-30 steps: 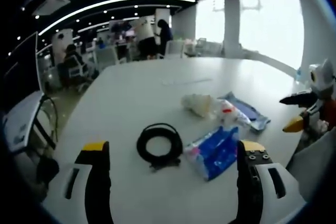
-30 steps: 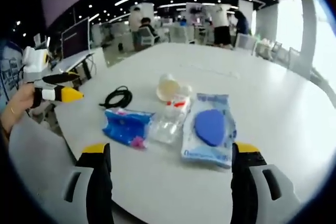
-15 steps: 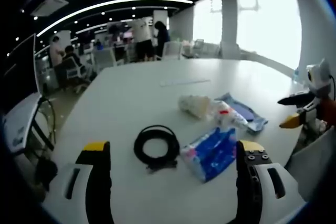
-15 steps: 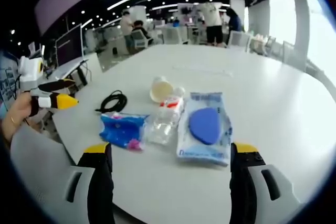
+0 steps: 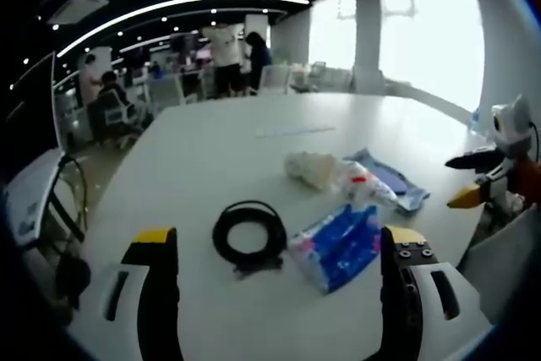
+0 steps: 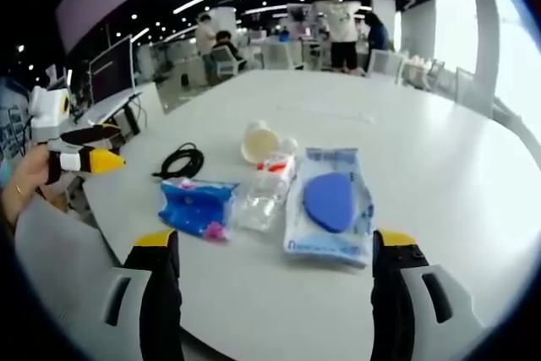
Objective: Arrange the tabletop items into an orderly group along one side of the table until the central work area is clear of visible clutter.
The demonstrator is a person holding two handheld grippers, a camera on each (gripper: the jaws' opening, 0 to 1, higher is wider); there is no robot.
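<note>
On the white table lie a coiled black cable [image 5: 248,237] [image 6: 179,161], a blue tissue pack [image 5: 336,244] [image 6: 196,206], a clear plastic bottle with a red band [image 5: 362,188] [image 6: 266,188], a crumpled clear cup [image 5: 308,166] [image 6: 260,141] and a wet-wipes pack with a blue lid [image 5: 386,180] [image 6: 330,206]. My left gripper [image 5: 275,247] hovers open just short of the cable and tissue pack. My right gripper [image 6: 269,247] hangs open in front of the bottle and wipes. The left gripper [image 6: 84,151] enters the right gripper view at the left; the right gripper [image 5: 482,180] enters the left gripper view at the right.
A thin white strip [image 5: 296,131] lies farther back on the table [image 5: 220,150]. The table's near edge curves below both grippers. Office chairs, desks and standing people [image 6: 338,35] fill the background.
Both views have shifted only slightly with the hands. The objects on the table have not moved, and both grippers stay open.
</note>
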